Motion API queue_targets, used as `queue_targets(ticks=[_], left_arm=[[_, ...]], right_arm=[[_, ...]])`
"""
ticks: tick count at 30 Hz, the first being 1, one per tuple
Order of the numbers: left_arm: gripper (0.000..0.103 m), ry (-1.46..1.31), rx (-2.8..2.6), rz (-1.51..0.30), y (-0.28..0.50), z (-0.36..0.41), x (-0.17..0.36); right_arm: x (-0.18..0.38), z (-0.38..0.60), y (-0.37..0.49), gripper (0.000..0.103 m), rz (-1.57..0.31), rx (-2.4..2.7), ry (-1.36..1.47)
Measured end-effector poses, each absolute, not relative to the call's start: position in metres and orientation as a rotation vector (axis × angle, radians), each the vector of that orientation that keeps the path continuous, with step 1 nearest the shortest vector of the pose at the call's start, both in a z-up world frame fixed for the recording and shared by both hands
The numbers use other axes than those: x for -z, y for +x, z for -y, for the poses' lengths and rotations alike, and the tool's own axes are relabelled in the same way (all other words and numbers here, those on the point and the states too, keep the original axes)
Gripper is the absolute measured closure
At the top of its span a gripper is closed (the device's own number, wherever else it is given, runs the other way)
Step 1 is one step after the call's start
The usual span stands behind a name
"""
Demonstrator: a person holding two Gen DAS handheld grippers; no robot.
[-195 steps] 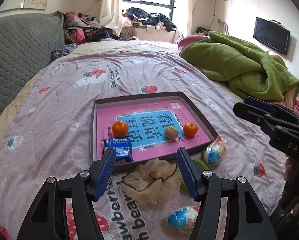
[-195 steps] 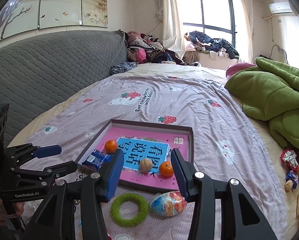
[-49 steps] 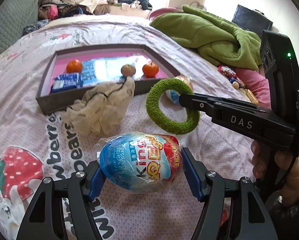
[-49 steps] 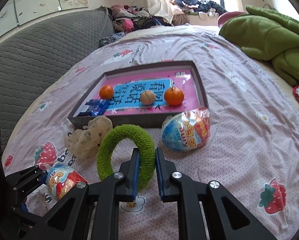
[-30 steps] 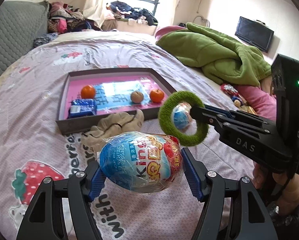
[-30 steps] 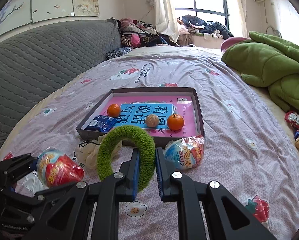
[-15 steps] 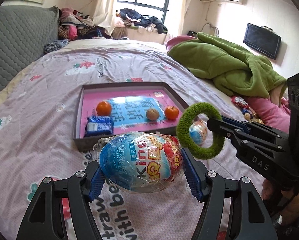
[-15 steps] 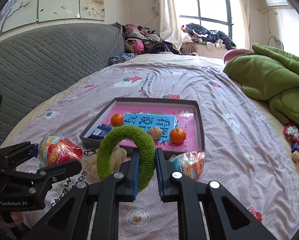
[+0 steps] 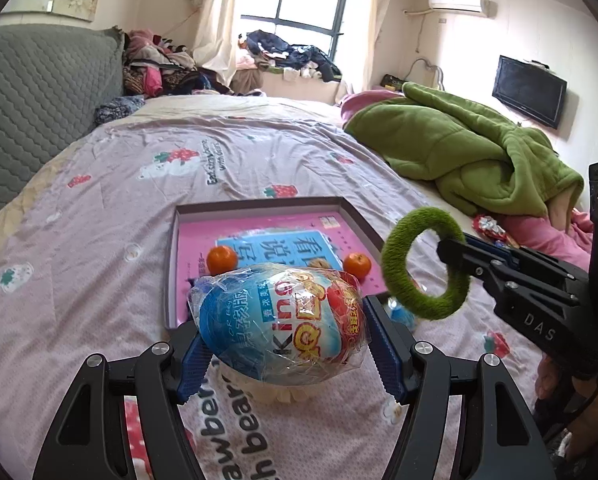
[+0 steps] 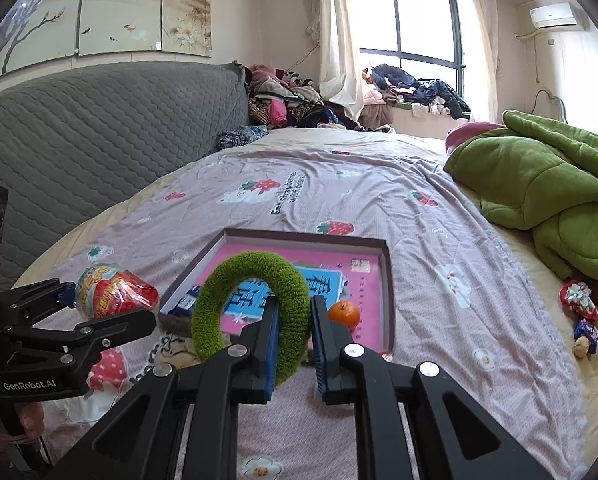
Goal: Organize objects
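Two hand-held tongs hover above a bed, each already carrying something. On the left, the left gripper [image 9: 281,334] has its jaws spread wide around a large egg-shaped toy [image 9: 279,324] in crinkly clear wrap, pads pressing on its two sides, the egg held clear of the bedspread. On the right, the right gripper [image 10: 293,334] is pinched nearly closed on one side of a fuzzy green ring [image 10: 255,304], which stands upright between the pads. Both loads hang just short of the near edge of a shallow tray [image 9: 259,205] with a pink printed floor, lying on the lilac strawberry-print bedspread [image 9: 99,208]. Inside the tray sit two small oranges [image 9: 221,259], a walnut between them and a blue snack packet at its near left corner. A cream scrunchie lies on the bedspread just before the tray. The egg looks light, rigid and slippery in its film, so a grip across its widest part seems safest; the ring looks soft and squashes easily.
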State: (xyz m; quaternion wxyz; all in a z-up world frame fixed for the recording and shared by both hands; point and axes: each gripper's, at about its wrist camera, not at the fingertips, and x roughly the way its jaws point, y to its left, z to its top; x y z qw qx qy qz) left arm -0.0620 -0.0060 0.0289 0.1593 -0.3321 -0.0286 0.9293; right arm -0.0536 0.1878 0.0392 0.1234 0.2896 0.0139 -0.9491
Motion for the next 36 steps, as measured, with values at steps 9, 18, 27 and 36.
queue_targets(ticks=[9, 18, 27, 36], left_arm=[[0.032, -0.932, -2.682, 0.071, -0.089, 0.002, -0.038], [0.032, -0.933, -2.715, 0.046, -0.121, -0.006, -0.039], [0.032, -0.935, -2.755, 0.012, -0.157, -0.013, -0.040], [0.032, -0.958, -2.776, 0.009, -0.188, -0.018, -0.029]], right_arm=[[-0.054, -0.196, -0.083, 0.087, -0.047, 2.800, 0.801], [-0.056, -0.195, -0.112, 0.087, -0.072, 2.796, 0.786], [-0.045, -0.200, -0.147, 0.087, -0.075, 2.787, 0.812], [-0.039, -0.205, -0.171, 0.087, -0.063, 2.789, 0.815]])
